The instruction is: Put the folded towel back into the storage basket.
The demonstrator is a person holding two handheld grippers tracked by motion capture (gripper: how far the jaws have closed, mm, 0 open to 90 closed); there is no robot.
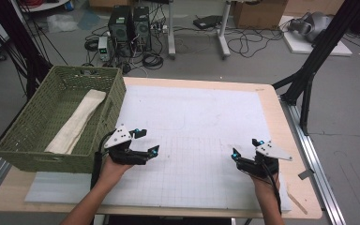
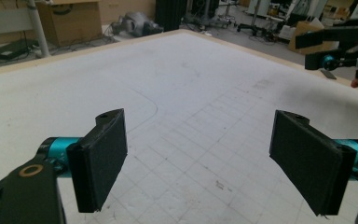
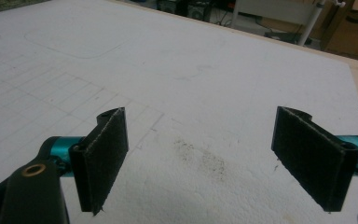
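**A:** On the surface, what do you make out from the high view?

**B:** A white mat with a faint grid covers most of the wooden top. At the left edge stands a green woven basket, and a folded cream cloth lies lengthwise inside it, one end toward the far wall of the basket.

**A:** And the hands?

**B:** Both come in from the bottom. The left gripper is held just beside the basket's near right corner, over the mat. The right gripper is well apart from it, near the mat's right side. Each carries a grey three-cornered plate on top.

**A:** Are the jaws apart or together?

**B:** Apart, on both. In the left gripper view the left gripper has its two black jaws spread wide with bare mat between them. The right gripper view shows the same for the right gripper: jaws wide, nothing held, and a dark smudge on the mat between them.

**A:** Anything else in the left gripper view?

**B:** At its far right edge the other gripper shows, with a bit of the hand holding it.

**A:** Beyond the surface?

**B:** Two computer towers and loose cables on the floor, and cardboard boxes farther back.
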